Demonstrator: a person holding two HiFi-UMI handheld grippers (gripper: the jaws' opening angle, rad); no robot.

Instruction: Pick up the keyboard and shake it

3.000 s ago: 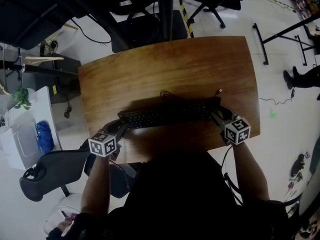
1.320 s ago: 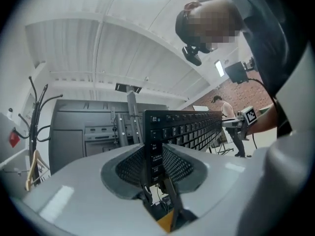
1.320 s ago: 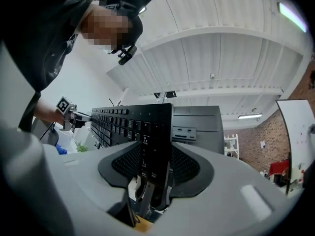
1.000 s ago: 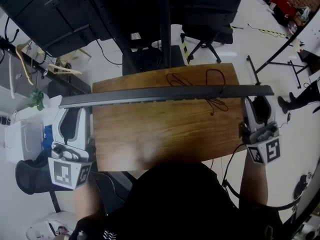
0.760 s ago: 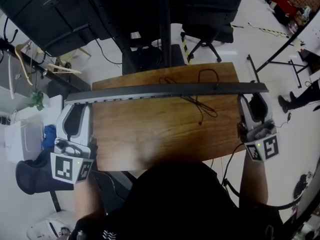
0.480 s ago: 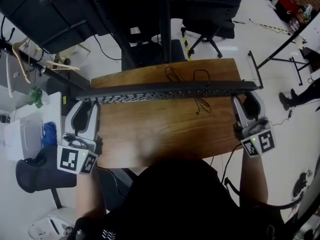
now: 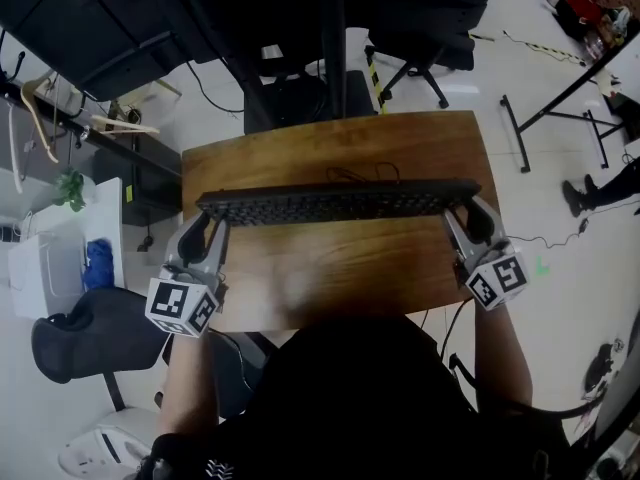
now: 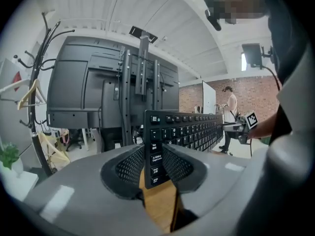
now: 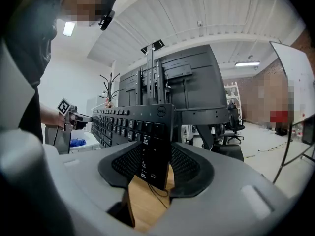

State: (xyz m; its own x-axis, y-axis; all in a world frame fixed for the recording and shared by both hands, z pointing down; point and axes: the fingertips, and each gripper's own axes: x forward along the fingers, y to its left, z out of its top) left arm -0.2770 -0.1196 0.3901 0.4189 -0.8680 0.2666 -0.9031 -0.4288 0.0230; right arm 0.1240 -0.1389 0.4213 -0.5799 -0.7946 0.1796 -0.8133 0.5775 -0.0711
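A black keyboard hangs level above the wooden table, keys facing up, and reaches nearly across the table. My left gripper is shut on its left end, and my right gripper is shut on its right end. In the left gripper view the keyboard stands on edge between the mesh pads of my left gripper. The right gripper view shows the same grip: my right gripper clamps the number-pad end of the keyboard. Its thin cable trails onto the table behind it.
A large black screen stand rises behind the table. A black office chair and a white box with something blue stand to the left. Another chair and a metal frame stand at the back right.
Both grippers have come down with the keyboard, from high up near the camera to just above the table. The keyboard has rolled from edge-on to keys facing up.
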